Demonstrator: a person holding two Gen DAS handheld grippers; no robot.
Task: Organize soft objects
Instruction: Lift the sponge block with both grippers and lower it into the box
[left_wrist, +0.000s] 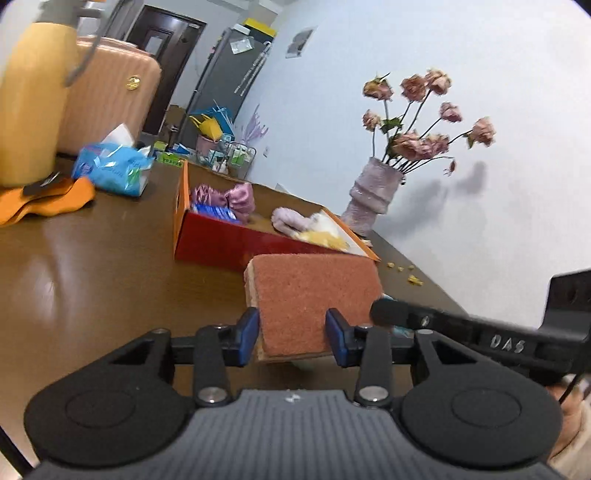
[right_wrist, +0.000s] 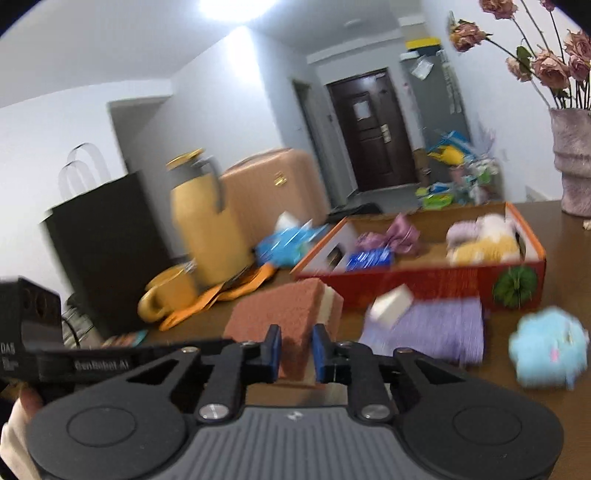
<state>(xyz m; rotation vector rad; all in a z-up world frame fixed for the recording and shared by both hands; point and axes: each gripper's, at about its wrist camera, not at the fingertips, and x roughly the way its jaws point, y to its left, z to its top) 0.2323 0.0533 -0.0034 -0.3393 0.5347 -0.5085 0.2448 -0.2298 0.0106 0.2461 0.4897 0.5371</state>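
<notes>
Just before the red box (left_wrist: 229, 240) on the bench (left_wrist: 92, 258), both claws are gripping one sponge (left_wrist: 314, 295): left claw (left_wrist: 291, 336) narrowed across its width, right claw (right_wrist: 295, 354) nearly closed on its edge. Next, I judge, they are lifting it into the box.

You can read "DAS" in pale raised letters on the black arm of the right claw (left_wrist: 508, 343), and on the left claw (right_wrist: 99, 365) "DAS" on its block and a blurred line like "GenRobot AI" along its arm; other print is illegible.
</notes>
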